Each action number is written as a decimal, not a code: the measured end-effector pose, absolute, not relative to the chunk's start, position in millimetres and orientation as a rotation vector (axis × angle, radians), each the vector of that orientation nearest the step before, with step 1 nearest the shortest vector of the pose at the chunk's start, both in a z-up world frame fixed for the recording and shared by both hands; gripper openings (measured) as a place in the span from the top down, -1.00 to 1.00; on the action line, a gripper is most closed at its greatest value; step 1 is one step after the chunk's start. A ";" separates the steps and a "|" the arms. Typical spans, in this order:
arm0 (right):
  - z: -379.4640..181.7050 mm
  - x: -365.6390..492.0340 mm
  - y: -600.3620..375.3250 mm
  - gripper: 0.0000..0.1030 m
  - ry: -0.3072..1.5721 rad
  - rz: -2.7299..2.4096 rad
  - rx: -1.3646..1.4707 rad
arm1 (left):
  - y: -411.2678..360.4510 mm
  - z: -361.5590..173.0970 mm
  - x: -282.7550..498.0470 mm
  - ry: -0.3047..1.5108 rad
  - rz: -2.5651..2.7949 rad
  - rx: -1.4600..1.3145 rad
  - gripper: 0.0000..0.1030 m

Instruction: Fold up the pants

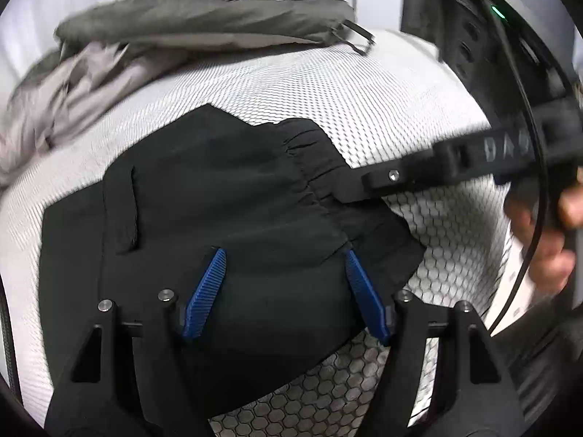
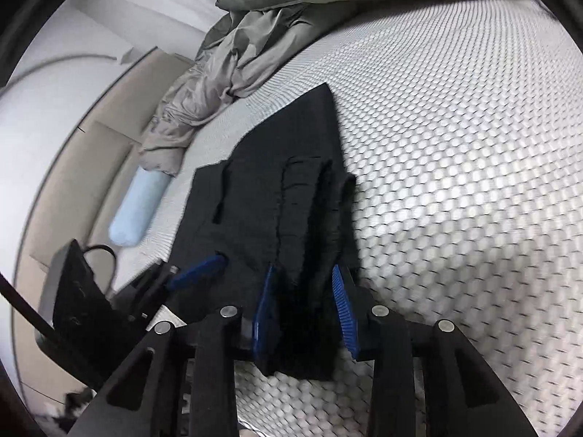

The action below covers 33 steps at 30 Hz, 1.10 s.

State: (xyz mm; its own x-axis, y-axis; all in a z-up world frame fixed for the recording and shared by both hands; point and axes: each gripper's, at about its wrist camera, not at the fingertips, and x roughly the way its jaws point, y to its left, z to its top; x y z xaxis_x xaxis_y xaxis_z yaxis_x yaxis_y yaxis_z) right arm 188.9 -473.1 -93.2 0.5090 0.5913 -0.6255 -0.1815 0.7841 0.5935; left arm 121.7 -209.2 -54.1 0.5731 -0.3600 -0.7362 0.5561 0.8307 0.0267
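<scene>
Black pants [image 1: 218,196] lie partly folded on a white mattress with a honeycomb pattern [image 1: 364,83]. My left gripper [image 1: 286,255] is open, its blue pads spread wide over the near part of the pants. In the left wrist view my right gripper [image 1: 342,193] comes in from the right at the gathered waistband. In the right wrist view the right gripper [image 2: 304,273] has bunched black fabric [image 2: 309,218] between its blue pads, which stand a little apart. The left gripper's blue pad [image 2: 196,273] shows at the left of that view.
A crumpled grey duvet [image 1: 175,36] lies along the far side of the mattress and also shows in the right wrist view [image 2: 226,73]. A light blue roll [image 2: 138,207] lies at the mattress's left edge. Beige floor [image 2: 91,145] is beyond.
</scene>
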 end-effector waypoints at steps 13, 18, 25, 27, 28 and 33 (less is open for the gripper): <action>-96.5 147.2 -512.7 0.67 0.990 0.501 0.423 | -203.8 -49.5 123.9 0.784 -0.538 0.233 -0.28; -105.8 144.5 -492.1 0.67 1.028 0.536 0.314 | -203.0 -55.8 131.9 0.815 -0.540 0.212 -0.28; -96.8 134.4 -490.8 0.95 0.976 0.549 0.339 | -203.9 -61.1 136.9 0.804 -0.525 0.215 -0.37; -100.1 123.8 -494.6 0.96 0.994 0.548 0.335 | -203.2 -63.4 138.5 0.812 -0.528 0.209 -0.38; -107.1 121.9 -495.2 0.97 1.027 0.541 0.339 | -203.4 -64.8 138.9 0.812 -0.527 0.211 -0.38; -99.7 108.8 -496.3 0.98 1.011 0.576 0.313 | -204.5 -63.3 137.8 0.797 -0.511 0.218 -0.38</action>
State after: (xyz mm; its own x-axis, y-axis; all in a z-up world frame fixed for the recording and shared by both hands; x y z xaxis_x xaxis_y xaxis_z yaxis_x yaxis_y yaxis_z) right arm 108.8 -496.3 -99.7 0.4012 0.5867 -0.7035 -0.3064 0.8097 0.5005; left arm 137.8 -204.5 -63.3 0.5864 -0.3537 -0.7288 0.5145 0.8575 -0.0022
